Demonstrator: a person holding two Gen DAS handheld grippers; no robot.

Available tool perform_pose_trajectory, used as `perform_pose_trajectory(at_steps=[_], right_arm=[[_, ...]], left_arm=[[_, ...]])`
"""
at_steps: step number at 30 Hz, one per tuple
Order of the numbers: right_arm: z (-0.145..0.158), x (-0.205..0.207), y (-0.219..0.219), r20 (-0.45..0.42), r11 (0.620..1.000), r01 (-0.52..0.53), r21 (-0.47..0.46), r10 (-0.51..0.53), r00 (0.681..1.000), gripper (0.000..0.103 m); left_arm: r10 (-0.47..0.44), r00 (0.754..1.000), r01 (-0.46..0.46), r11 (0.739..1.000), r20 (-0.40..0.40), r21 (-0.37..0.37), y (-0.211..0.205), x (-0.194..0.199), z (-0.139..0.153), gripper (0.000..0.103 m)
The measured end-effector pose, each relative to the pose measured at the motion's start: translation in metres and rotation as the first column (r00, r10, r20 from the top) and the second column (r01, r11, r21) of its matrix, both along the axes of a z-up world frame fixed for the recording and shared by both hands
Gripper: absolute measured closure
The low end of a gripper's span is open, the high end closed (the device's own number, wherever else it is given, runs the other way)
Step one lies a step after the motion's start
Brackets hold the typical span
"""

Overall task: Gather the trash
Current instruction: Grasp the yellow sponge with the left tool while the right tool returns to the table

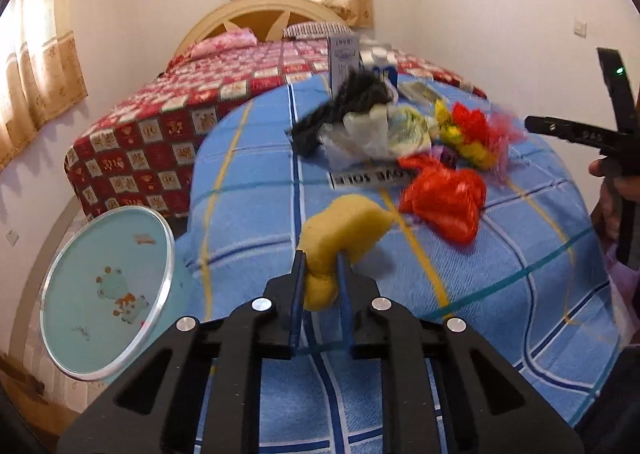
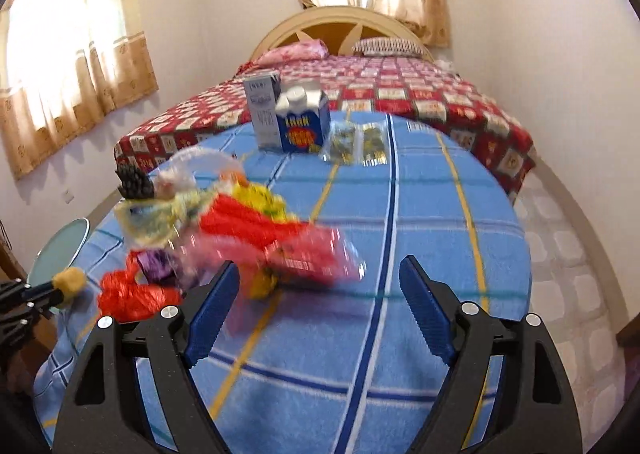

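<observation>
My left gripper (image 1: 320, 260) is shut on a yellow sponge (image 1: 340, 230) and holds it above the blue checked cloth (image 1: 520, 254). It shows at the left edge of the right wrist view (image 2: 60, 286). A pile of trash lies beyond: a red bag (image 1: 444, 202), a black scrap (image 1: 340, 110), clear and yellow wrappers (image 1: 384, 130). My right gripper (image 2: 320, 274) is open and empty, just short of the red and pink wrappers (image 2: 280, 242). It shows at the right in the left wrist view (image 1: 532, 124).
A light-blue bin with a round lid (image 1: 108, 294) stands left of the table. Two cartons (image 2: 296, 122) and two small packets (image 2: 356, 142) stand at the table's far side. A bed with a red quilt (image 2: 440, 94) lies behind.
</observation>
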State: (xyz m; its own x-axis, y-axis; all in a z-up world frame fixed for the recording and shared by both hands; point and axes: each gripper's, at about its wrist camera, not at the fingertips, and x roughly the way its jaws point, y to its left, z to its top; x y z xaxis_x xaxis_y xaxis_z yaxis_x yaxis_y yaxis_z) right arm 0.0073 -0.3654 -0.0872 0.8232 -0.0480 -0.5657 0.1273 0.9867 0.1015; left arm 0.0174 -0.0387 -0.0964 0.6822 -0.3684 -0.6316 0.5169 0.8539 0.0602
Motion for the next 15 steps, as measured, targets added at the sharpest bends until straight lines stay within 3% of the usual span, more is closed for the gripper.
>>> perform_pose_trajectory(at_steps=[3,7,12,14,15], right_arm=[[0.006,0.008,-0.010,0.019,0.999,0.032,0.007,-0.032,0.999,0.023],[0.001,0.019,-0.026,-0.012,0.998,0.048,0.029,-0.047,0.999,0.033],[-0.025,0.032,-0.020,-0.118,0.990,-0.096,0.103,0.108,0.987,0.035],[-0.029,0.032,-0.016,-0.127,0.989,-0.113,0.100,0.125,0.984,0.046],[-0.030,0.032,-0.014,-0.132,0.987,-0.123,0.101,0.136,0.982,0.057]], left_arm=[[0.018,0.999,-0.018,1.000,0.042,-0.006,0.007,0.000,0.013,0.088],[0.085,0.995,-0.084,0.996,0.054,-0.017,0.021,0.013,0.020,0.088],[0.146,0.989,-0.146,0.989,-0.002,-0.015,0.035,0.030,0.012,0.088],[0.153,0.988,-0.154,0.988,-0.011,-0.012,0.037,0.032,0.010,0.088],[0.157,0.988,-0.157,0.988,-0.014,-0.010,0.038,0.033,0.009,0.088]])
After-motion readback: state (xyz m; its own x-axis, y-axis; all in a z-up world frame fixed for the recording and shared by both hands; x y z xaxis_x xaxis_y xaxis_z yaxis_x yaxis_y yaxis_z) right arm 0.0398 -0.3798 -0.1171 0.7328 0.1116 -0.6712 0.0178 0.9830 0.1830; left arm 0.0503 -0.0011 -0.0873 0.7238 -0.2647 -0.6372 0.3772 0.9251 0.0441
